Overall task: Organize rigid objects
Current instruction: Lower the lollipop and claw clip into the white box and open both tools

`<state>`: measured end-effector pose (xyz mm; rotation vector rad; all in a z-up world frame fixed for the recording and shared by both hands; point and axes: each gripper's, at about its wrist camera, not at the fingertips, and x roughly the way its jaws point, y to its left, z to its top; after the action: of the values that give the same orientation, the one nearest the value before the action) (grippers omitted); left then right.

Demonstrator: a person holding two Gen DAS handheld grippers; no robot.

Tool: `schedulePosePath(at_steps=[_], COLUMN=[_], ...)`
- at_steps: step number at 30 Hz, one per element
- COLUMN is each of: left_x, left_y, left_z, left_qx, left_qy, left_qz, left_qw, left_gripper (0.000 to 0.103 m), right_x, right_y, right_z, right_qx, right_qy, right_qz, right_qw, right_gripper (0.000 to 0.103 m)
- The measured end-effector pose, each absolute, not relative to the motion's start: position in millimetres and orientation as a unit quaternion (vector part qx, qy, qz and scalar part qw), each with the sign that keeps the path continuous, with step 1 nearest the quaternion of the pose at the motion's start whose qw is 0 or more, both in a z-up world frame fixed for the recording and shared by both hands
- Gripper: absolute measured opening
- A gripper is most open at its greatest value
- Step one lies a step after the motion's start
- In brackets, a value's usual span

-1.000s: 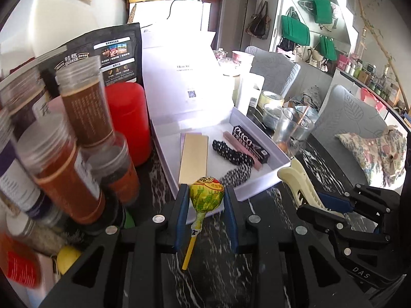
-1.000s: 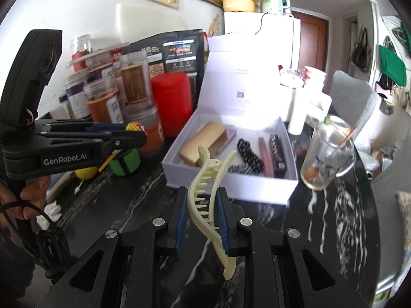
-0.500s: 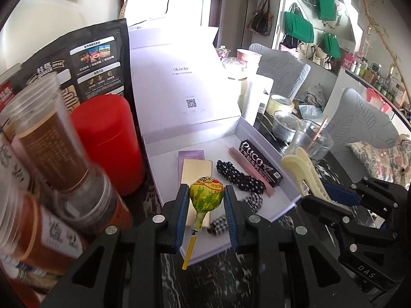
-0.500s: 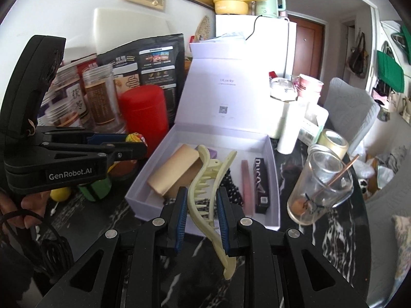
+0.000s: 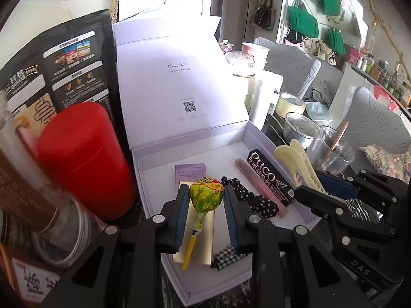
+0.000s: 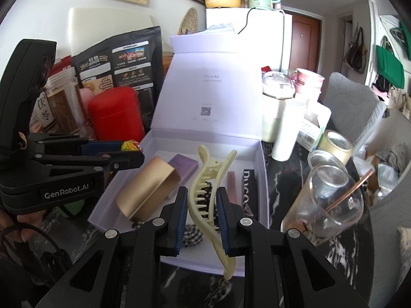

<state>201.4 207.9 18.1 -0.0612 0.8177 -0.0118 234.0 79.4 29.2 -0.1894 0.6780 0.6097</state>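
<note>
The left gripper (image 5: 205, 205) is clamped on a lollipop (image 5: 206, 196), the right gripper (image 6: 200, 205) on a hair claw (image 6: 209, 192), both held over the white box (image 6: 262, 159) beneath them

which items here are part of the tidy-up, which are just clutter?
In play: lollipop in left claw; hair clip in right claw; white box.
Clutter: red canister, black pouch, glass cup, tape roll.

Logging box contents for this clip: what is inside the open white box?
Inside the white box: gold case, purple card, polka-dot fabric, pink stick, black PUCO box, checkered fabric. The grippers hide what lies beneath them.
</note>
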Motion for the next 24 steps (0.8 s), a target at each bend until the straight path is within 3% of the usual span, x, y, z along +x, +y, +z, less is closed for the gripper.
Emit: schedulePosePath(at_steps=[13,17,23,24], left_x=[230.8,240.2,242.8,242.5], left_y=[207.0,205.4,200.3,198.8], left_z=[10.8,8.5,15.3,16.6], left_qx=[-0.013,-0.003,0.01,0.013], left_qy=[0.408,0.423,0.422,0.422], left_qz=[0.01,0.029,0.042,0.041], left_qw=[0.913,0.905,0.906,0.906], left_gripper=[0.027,0.027,0.028,0.034], right_x=[263.2,266.9,267.4,267.3], right_y=[83.3,82.2,72.9,70.2], right_z=[21.9,22.2,25.5,26.4], right_qx=[-0.098,-0.105,-0.111,-0.109], right_qy=[0.329,0.334,0.327,0.329], right_qz=[0.29,0.274,0.249,0.248], right_qw=[0.893,0.896,0.905,0.905], right_gripper=[0.024,0.055,0.056,0.056])
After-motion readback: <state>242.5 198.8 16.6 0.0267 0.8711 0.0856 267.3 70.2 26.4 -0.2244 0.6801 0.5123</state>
